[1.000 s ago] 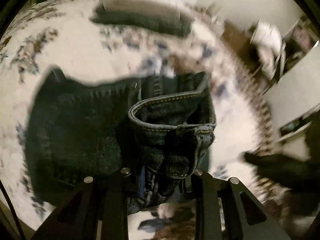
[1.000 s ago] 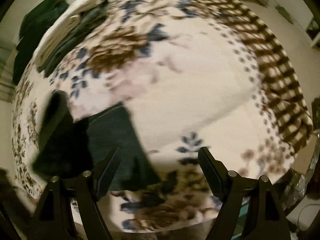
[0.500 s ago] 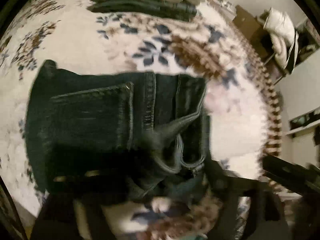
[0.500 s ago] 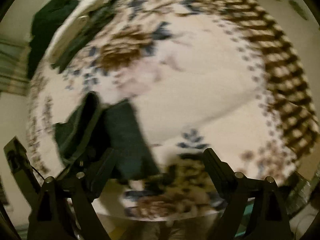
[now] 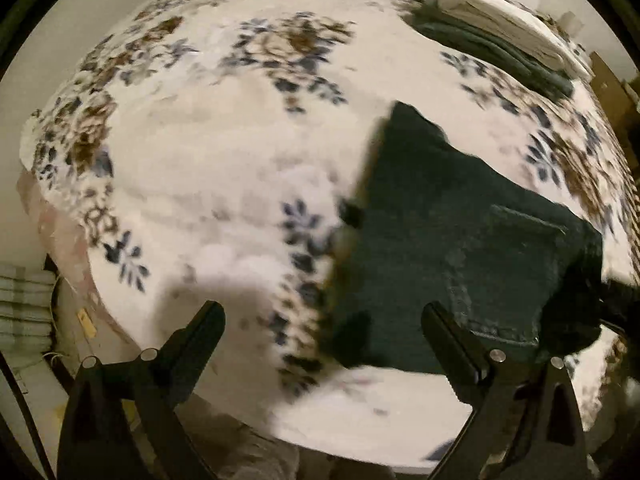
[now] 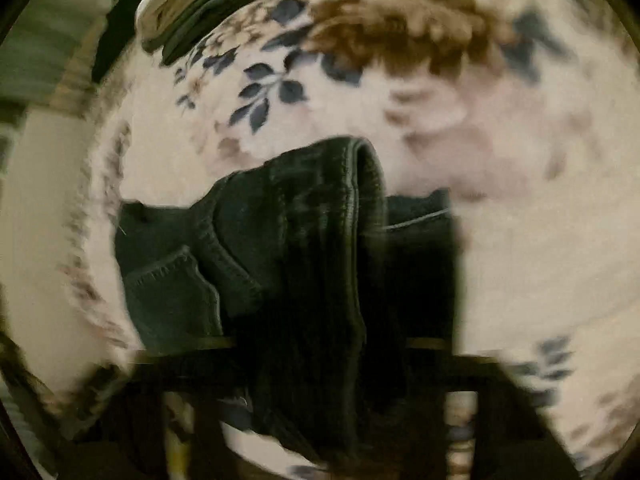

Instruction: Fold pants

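1. Dark denim jeans [image 5: 452, 248] lie partly folded on a white floral blanket [image 5: 208, 184], back pocket up, toward the right side of the left wrist view.
2. Left gripper [image 5: 324, 324] has just been opening; its 2 fingers stand wide apart above the blanket and the jeans' edge, gripping nothing.
3. Right gripper [image 6: 320, 364] is blurred; its jaws have just been closing, with a bunched fold of jeans [image 6: 312, 248] between them.
4. Folded clothes [image 5: 500, 44] are stacked at the blanket's far edge.
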